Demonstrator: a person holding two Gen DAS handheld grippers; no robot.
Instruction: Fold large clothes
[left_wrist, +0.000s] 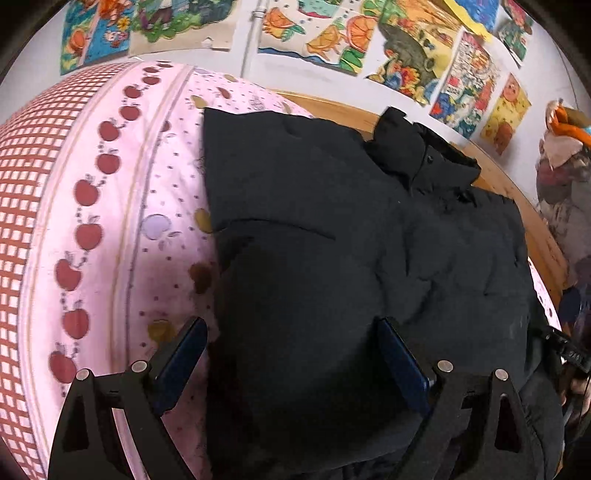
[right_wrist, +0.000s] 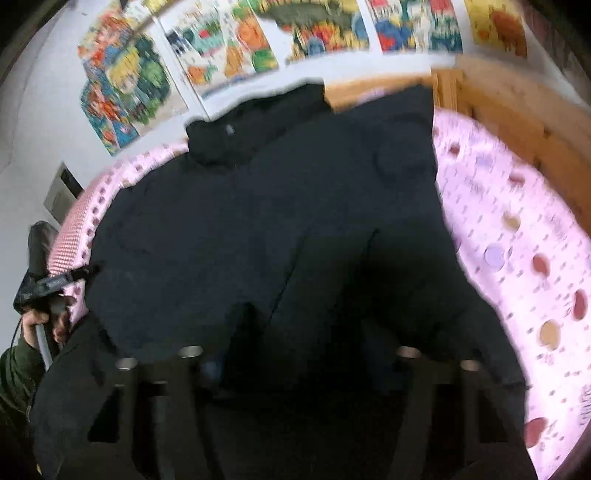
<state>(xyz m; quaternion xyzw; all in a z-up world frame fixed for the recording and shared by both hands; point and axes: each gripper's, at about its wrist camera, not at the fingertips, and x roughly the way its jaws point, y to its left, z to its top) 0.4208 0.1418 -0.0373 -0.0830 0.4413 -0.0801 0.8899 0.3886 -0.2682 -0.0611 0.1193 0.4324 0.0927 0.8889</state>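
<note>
A large black padded jacket (left_wrist: 332, 229) lies spread on a pink bed sheet (left_wrist: 118, 221), collar towards the wall. My left gripper (left_wrist: 291, 347) hovers low over the jacket's near left edge, its blue-padded fingers (left_wrist: 181, 362) wide apart and open, one over the sheet and one over the cloth. The right wrist view is blurred: the jacket (right_wrist: 258, 206) fills it, and my right gripper (right_wrist: 295, 369) is down on its dark near hem. Its fingers merge with the black cloth, so a grip cannot be made out. A hand holds the left gripper (right_wrist: 51, 288) at that view's left edge.
A wooden bed frame (left_wrist: 332, 107) runs along the wall behind the jacket. Colourful posters (left_wrist: 406, 44) cover the white wall. A heap of mixed clothes (left_wrist: 561, 170) sits at the far right. The sheet's red checked border (left_wrist: 26, 206) curves off to the left.
</note>
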